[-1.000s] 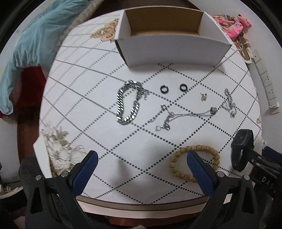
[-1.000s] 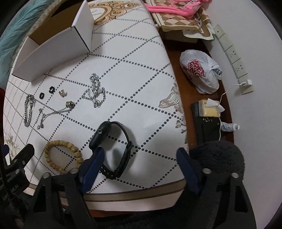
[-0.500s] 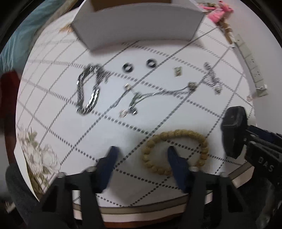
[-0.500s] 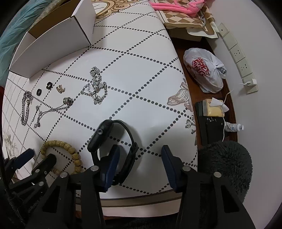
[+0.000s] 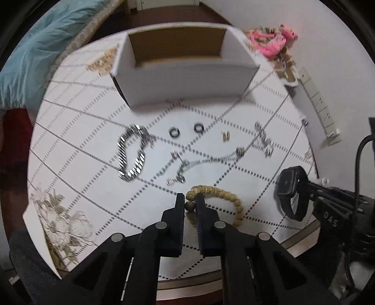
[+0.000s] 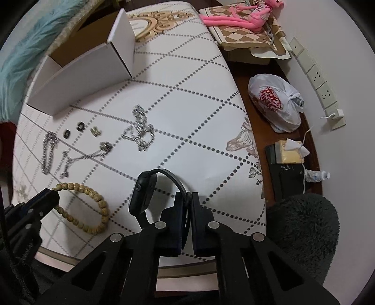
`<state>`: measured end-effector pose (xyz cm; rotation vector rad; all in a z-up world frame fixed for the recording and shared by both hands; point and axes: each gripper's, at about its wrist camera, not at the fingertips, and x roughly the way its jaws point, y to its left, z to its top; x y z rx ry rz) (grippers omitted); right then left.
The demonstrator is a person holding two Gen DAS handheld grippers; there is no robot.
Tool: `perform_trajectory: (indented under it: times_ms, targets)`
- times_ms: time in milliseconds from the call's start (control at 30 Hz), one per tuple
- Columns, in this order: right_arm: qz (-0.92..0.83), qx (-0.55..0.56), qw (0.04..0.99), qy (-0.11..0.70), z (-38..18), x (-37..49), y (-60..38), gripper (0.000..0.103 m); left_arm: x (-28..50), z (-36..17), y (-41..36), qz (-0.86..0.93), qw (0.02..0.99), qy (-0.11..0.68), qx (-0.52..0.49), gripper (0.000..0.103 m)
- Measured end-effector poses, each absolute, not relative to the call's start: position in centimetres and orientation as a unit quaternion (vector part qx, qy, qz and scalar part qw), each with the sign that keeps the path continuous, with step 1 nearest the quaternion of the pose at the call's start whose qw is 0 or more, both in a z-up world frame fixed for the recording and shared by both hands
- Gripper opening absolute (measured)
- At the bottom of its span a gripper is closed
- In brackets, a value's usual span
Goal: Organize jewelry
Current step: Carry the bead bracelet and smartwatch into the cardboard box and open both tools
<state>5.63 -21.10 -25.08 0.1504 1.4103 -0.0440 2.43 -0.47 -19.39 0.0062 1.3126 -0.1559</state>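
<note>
My left gripper (image 5: 189, 201) is shut on the wooden bead bracelet (image 5: 222, 197), near the table's front edge; the bracelet also shows in the right wrist view (image 6: 93, 206). My right gripper (image 6: 187, 199) is shut on the strap of the black smartwatch (image 6: 145, 190), which also shows in the left wrist view (image 5: 290, 190). An open white box (image 5: 182, 70) stands at the back. On the cloth lie a thick silver chain bracelet (image 5: 131, 154), two black rings (image 5: 174, 133), a small gold ring (image 5: 225, 136), a thin necklace (image 5: 206, 162) and a silver chain (image 5: 263, 138).
The white dotted tablecloth (image 6: 187, 105) covers a round table. To the right are a white plastic bag (image 6: 274, 103), a black device (image 6: 288, 178), wall sockets (image 6: 321, 86) and a pink plush toy (image 6: 241, 16). Blue fabric (image 5: 35, 58) lies at the back left.
Both grippers went from wide open to shut. The left closed on the bead bracelet, the right closed on the watch strap. Both moved forward over the table edge.
</note>
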Motion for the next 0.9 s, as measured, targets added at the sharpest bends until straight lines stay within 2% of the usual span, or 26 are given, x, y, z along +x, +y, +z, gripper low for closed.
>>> perform_trajectory:
  times_ms: [233,700,900]
  targets:
    - [0.005,0.089,0.772,0.629,-22.8,6.7,-20.6,0.006,3.4,-16.2,0.0,-0.087,0.814,0.574,-0.011,0.007]
    - [0.066,0.102,0.817,0.564,-14.9,15.8,-18.0,0.006,14.3,-6.2,0.2,-0.119,0.856,0.499,-0.070,0.007]
    - [0.077,0.072,0.813,0.572,-15.5,23.2,-15.8,0.006,20.5,-7.7,1.2,-0.114,0.847,0.515,-0.068,0.007]
